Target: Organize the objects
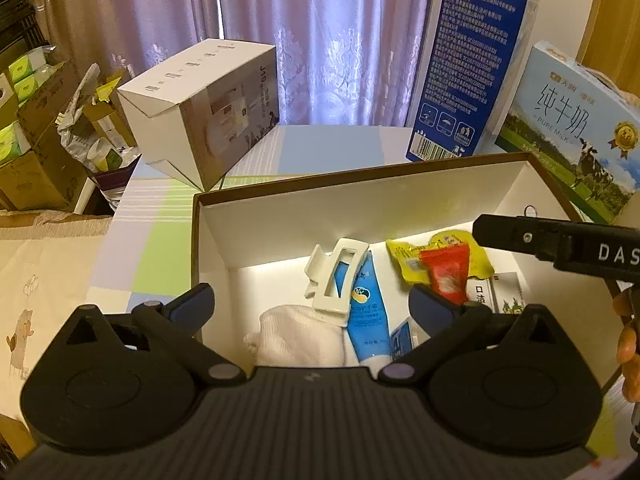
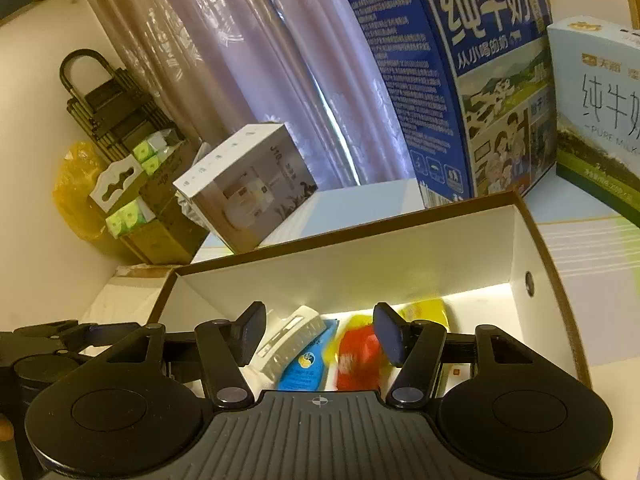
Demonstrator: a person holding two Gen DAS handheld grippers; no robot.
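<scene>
Nearing completion: the brown-rimmed white cardboard box (image 1: 280, 216) holds a white plastic hair claw (image 1: 334, 280), blue tube (image 1: 366, 308), white cloth (image 1: 298, 336) and red-yellow sachets (image 1: 440, 264) — left gripper (image 1: 312, 304) and right gripper (image 2: 320, 332) both wide open, empty, above it.

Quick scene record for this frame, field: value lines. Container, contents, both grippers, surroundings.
container: open brown-rimmed box, white inside, on the table
contents: white hair claw clip lying over the blue tube; white cloth left of the tube; red sachet on yellow packet; small white carton at right
left gripper: open, above the box, holding nothing
right gripper: open, above the box, holding nothing
surroundings: white carton, blue milk carton, light-blue milk carton behind the box
</scene>
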